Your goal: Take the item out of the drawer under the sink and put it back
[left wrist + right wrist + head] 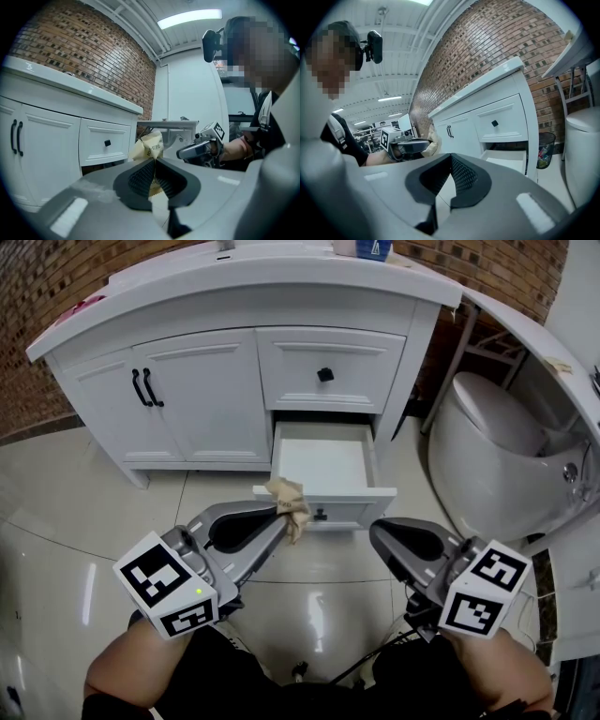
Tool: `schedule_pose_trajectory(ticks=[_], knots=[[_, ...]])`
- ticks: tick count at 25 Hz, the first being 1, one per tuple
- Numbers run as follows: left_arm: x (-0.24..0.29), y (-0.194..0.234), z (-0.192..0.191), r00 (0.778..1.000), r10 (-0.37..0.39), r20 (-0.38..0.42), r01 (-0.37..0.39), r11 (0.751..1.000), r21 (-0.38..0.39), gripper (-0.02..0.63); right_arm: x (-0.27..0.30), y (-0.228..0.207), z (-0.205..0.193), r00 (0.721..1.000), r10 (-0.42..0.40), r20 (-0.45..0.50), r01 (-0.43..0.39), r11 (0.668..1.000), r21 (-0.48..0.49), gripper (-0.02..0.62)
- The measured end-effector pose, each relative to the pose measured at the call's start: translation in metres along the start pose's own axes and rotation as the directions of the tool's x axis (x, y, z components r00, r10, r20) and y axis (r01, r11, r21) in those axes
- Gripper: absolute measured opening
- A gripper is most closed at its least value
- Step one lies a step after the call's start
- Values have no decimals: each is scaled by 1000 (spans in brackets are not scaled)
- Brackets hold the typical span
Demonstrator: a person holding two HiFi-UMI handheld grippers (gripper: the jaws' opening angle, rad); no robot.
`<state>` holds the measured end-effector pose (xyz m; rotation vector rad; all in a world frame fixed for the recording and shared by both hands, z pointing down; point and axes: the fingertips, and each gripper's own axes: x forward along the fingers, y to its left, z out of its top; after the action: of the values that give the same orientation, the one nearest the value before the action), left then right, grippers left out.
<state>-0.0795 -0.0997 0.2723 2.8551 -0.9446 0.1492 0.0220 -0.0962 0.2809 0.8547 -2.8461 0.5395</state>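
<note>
My left gripper (277, 516) is clamped on a crumpled tan packet (290, 502), which sticks up past my jaw tips. I hold it in the air at the near left corner of the open lower drawer (323, 463), outside the drawer and against its front panel in the head view. My right gripper (377, 532) sits near the drawer's right corner, jaws pressed together with nothing between them. The white vanity (192, 395) stands beyond, with a toilet (478, 460) to its right.
</note>
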Motion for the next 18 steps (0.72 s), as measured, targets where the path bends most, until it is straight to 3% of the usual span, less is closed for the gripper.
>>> schedule_pose_trajectory(ticks=[18], knots=[[1,0,-2,1000,-1,-15,1,1000,5,18,2,3,1,1000,0,-3,0,1000,0,3]])
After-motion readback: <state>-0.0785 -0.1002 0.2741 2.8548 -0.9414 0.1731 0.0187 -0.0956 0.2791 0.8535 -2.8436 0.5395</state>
